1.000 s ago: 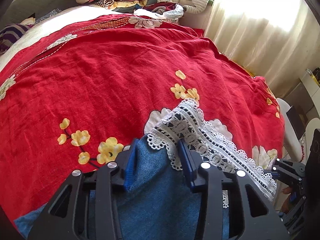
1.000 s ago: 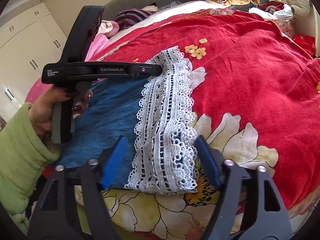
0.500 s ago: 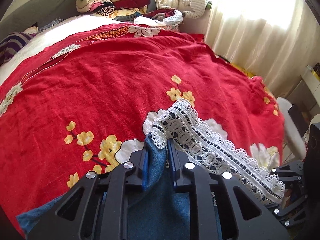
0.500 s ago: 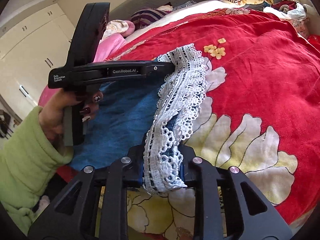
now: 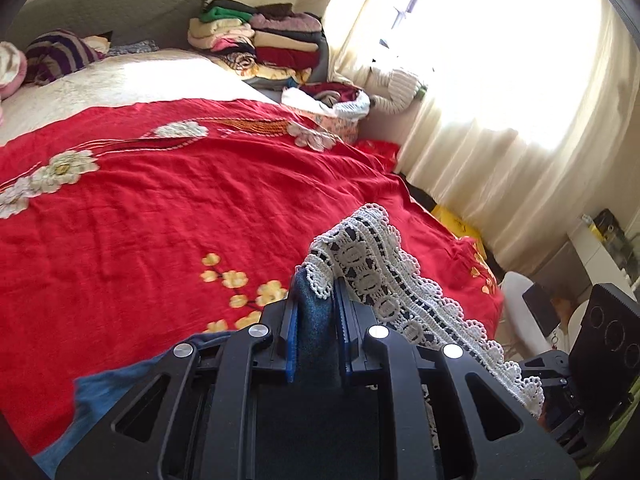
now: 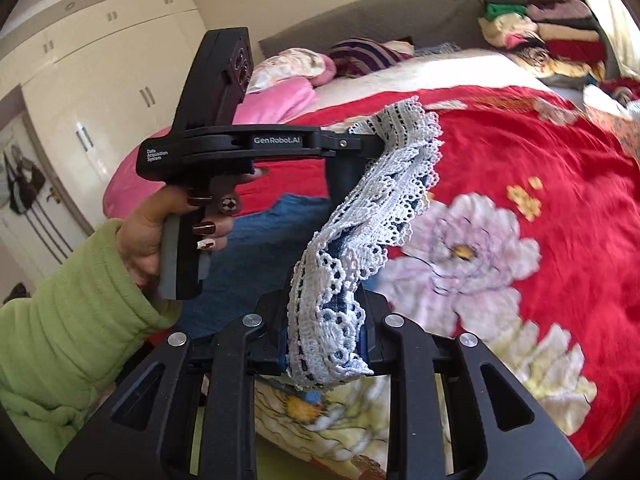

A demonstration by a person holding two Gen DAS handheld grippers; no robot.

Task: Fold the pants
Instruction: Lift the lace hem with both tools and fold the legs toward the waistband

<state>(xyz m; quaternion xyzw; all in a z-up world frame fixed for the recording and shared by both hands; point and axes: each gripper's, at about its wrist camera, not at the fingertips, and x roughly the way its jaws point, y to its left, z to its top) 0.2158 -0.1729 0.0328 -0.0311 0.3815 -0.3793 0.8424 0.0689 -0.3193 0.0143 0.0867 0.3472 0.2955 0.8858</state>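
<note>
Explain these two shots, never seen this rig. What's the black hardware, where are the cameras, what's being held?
No robot arm here: a person holds a black handheld gripper in each hand, and each has a fisheye camera looking forward along its two fingers. One picture comes from the left gripper, the other from the right gripper. The right view also shows the left tool from the side, gripped by a hand in a green sleeve.

The surface is a bed with a red flowered bedspread. Folded clothes are stacked at its far end, by a curtained window.

Held are blue denim pants with a white lace hem. Both grippers are shut on that hem end, one at each corner, and it is raised off the bed; the rest of the pants trails below.
</note>
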